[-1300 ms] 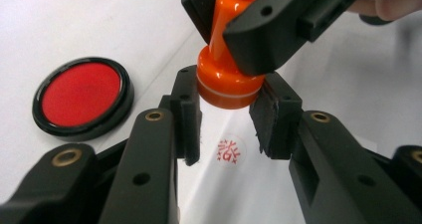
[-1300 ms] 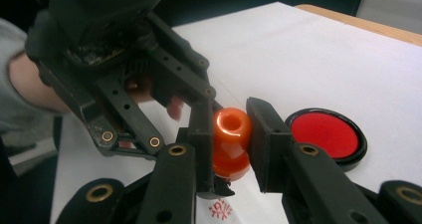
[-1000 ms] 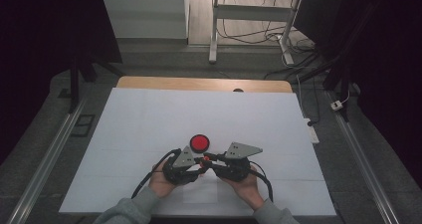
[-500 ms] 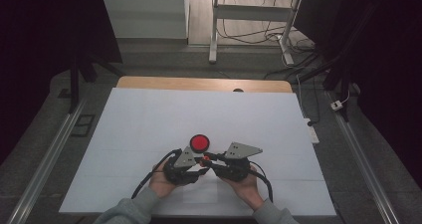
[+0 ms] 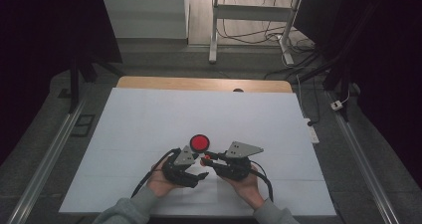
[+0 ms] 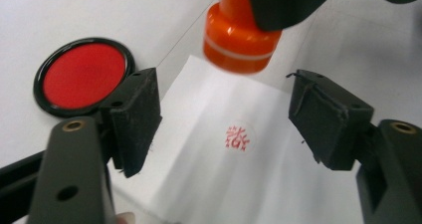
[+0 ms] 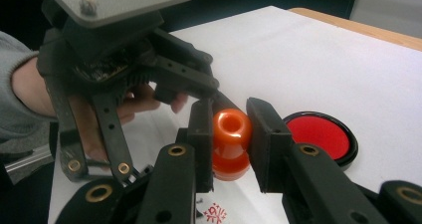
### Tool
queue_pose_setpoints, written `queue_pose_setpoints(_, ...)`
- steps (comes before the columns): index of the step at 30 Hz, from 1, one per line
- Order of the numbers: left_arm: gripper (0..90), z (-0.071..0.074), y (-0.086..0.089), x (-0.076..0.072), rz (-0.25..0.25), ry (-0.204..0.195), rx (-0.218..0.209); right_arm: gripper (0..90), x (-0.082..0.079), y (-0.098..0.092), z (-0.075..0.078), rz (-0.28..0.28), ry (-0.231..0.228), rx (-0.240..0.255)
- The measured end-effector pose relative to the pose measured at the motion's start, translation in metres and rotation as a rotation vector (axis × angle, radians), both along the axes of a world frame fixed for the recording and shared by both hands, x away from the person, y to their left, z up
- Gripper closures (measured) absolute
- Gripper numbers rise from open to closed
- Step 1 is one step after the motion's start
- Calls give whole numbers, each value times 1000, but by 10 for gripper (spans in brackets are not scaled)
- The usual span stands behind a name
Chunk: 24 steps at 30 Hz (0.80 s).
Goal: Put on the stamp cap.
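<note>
**Op:** My right gripper (image 7: 230, 134) is clamped on the orange stamp (image 7: 230, 144). In the right gripper view both pads press the stamp's rounded top at frame centre, and its wider base hangs just below the pads.

**Eng:** Stamp on the paper or off?

**Op:** Off, I'd say. In the left gripper view the stamp (image 6: 242, 32) sits at top centre, base tilted, above the white sheet (image 6: 259, 184). I can't tell the gap.

**Eng:** Left side?

**Op:** My left gripper (image 6: 224, 119) has its jaws apart, and they have just been opening. The pads touch nothing. Between them, farther off, only the sheet lies on the table. The red imprint (image 6: 238, 138) sits at frame centre, midway between the two pads.

**Eng:** Imprint readable?

**Op:** A round red mark with characters. Too small for me to read. The right gripper view catches it too, at the bottom edge, just below the stamp (image 7: 215, 213).

**Eng:** Ink pad?

**Op:** The round red ink pad (image 5: 200, 143) with its black rim is on the white table cover (image 5: 149, 114), just above the two grippers in the high view, near frame centre. It is left of centre in the left gripper view (image 6: 82, 76), beside the left pad, and right of the stamp in the right gripper view (image 7: 318, 134).

**Eng:** Hands?

**Op:** Both are low centre in the high view, left gripper (image 5: 185, 167) and right gripper (image 5: 215, 160) tip to tip.
</note>
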<state>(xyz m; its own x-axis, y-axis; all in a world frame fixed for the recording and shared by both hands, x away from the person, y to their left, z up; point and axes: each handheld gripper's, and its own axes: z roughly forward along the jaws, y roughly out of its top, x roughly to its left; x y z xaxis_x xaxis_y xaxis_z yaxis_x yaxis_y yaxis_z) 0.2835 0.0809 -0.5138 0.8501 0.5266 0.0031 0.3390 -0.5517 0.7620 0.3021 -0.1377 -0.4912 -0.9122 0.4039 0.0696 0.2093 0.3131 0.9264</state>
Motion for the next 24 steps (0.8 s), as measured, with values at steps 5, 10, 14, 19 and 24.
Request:
queue_pose_setpoints(5, 267, 1, 15, -6, 29, -5, 14, 723, 1, -2, 1, -4, 5, -1)
queue_pose_setpoints(10, 266, 4, 33, -9, 61, -10, 0, 723, 3, -3, 1, -9, 7, 0)
queue_pose_setpoints(14, 267, 6, 47, -12, 85, -12, -17, 723, 4, -4, 1, -9, 7, -1)
queue_pose_setpoints(19, 268, 7, 62, -15, 112, -9, -29, 723, 5, -6, 2, -16, 6, 0)
queue_pose_setpoints(24, 267, 6, 75, -18, 136, -4, -34, 723, 5, -7, 2, -19, 5, -1)
